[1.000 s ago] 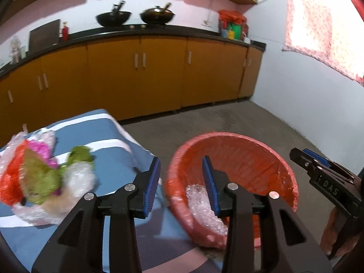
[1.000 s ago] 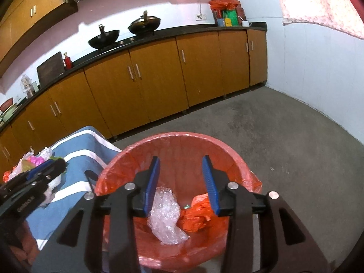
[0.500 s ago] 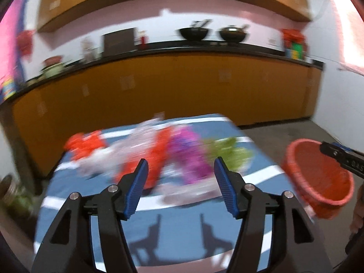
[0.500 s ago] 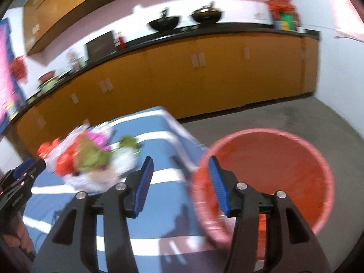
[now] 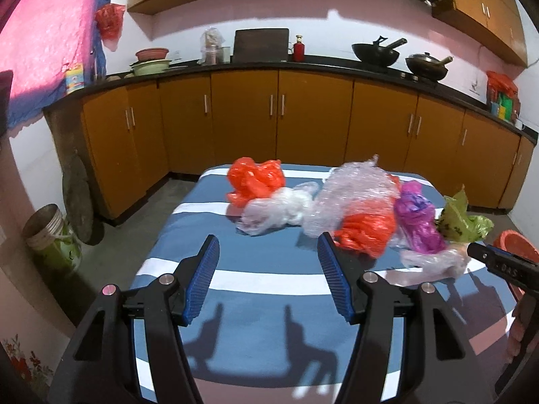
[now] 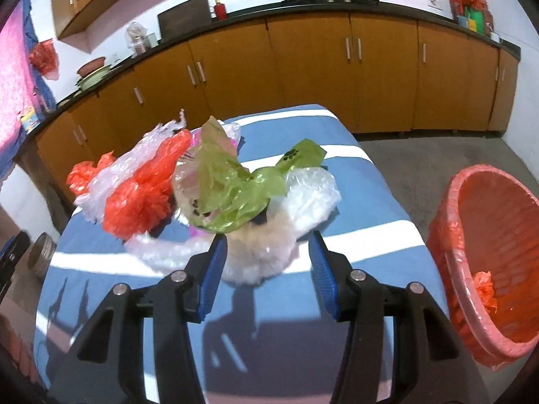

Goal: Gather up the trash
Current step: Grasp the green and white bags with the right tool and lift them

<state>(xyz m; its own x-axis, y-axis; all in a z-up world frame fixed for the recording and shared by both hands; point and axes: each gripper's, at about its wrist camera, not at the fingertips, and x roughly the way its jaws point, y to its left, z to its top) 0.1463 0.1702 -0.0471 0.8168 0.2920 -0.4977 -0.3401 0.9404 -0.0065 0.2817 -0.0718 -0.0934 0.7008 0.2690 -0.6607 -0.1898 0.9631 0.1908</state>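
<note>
A heap of crumpled plastic bags (image 5: 353,212), orange, clear, purple and green, lies in a row across the far half of the blue white-striped cloth-covered table (image 5: 256,306), its green end near the right edge; the near half is bare; the left gripper (image 5: 269,276) and right gripper (image 6: 266,269) hover with fingers apart, empty; the orange-lined round basket (image 6: 454,232) stands beside the table.
</note>
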